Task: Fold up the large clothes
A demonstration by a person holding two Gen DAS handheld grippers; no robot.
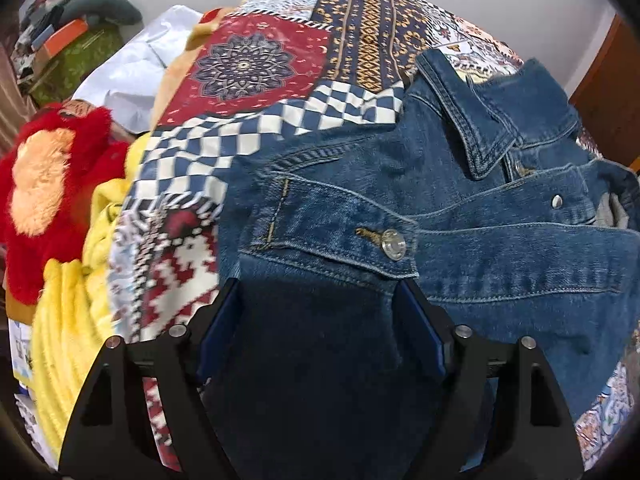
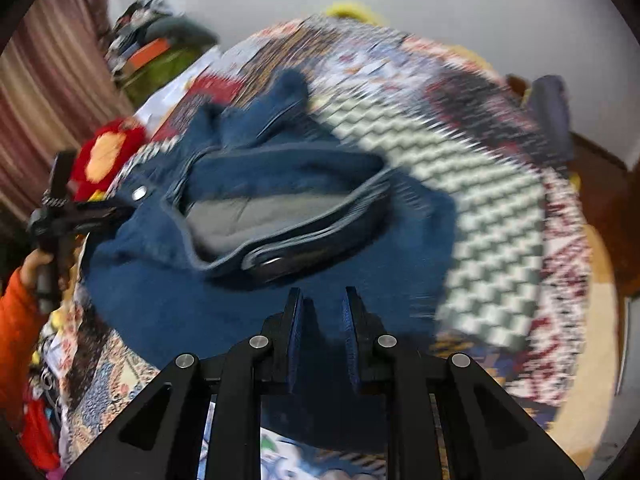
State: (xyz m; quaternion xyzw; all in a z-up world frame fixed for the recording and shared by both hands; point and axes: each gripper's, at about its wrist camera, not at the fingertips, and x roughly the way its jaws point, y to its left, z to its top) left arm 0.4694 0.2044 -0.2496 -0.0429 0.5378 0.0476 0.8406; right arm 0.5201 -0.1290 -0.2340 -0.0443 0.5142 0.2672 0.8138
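Observation:
A blue denim jacket [image 1: 460, 208] lies on a patchwork bedspread [image 1: 280, 60], collar toward the far side, a sleeve cuff with a metal button folded across its front. My left gripper [image 1: 318, 292] is open, its fingers straddling the jacket's near edge. In the right wrist view the jacket [image 2: 248, 200] lies half open with its grey lining showing. My right gripper [image 2: 323, 296] hovers over the jacket's near edge with its fingers a narrow gap apart; denim shows between them and the view is blurred. The left gripper [image 2: 116, 212] shows at the jacket's left side.
A red and orange plush cushion [image 1: 48, 184] and a yellow blanket [image 1: 68, 320] lie left of the jacket. A white cloth [image 1: 132, 80] and a cluttered pile [image 1: 68, 36] sit at the far left. A wooden bed frame [image 2: 600, 184] is on the right.

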